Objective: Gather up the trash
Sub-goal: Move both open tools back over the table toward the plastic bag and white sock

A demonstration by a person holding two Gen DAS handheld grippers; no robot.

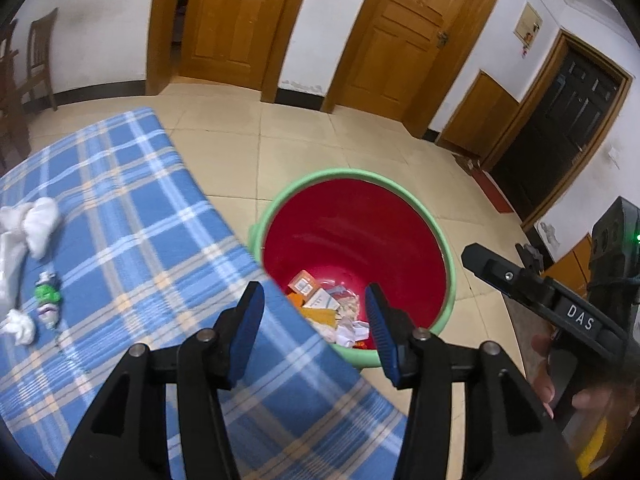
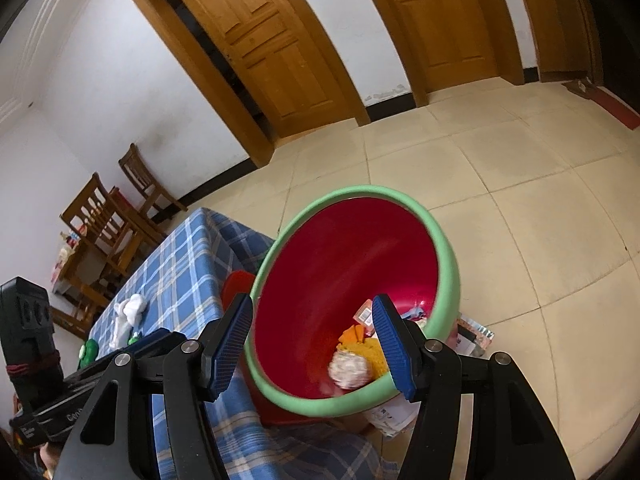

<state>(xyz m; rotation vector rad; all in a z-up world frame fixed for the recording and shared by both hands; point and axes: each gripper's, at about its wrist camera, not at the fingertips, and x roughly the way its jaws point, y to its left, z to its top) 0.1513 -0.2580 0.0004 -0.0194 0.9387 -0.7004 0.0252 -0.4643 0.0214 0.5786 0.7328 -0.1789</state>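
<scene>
Both claws stand apart with nothing between their ribbed blue pads: the left gripper [image 1: 314, 320] low in the frame's middle, the right gripper [image 2: 312, 340] likewise, each angled downward over the round bin [image 1: 448, 268], smooth red inside with a pale green rim. Crumpled paper and cardboard scraps [image 1: 336, 312] lie at its bottom. At the left, white tissues [image 1: 36, 224] and a crushed green-labelled bottle [image 1: 48, 294] rest on the blue plaid cloth [image 1: 132, 216].
</scene>
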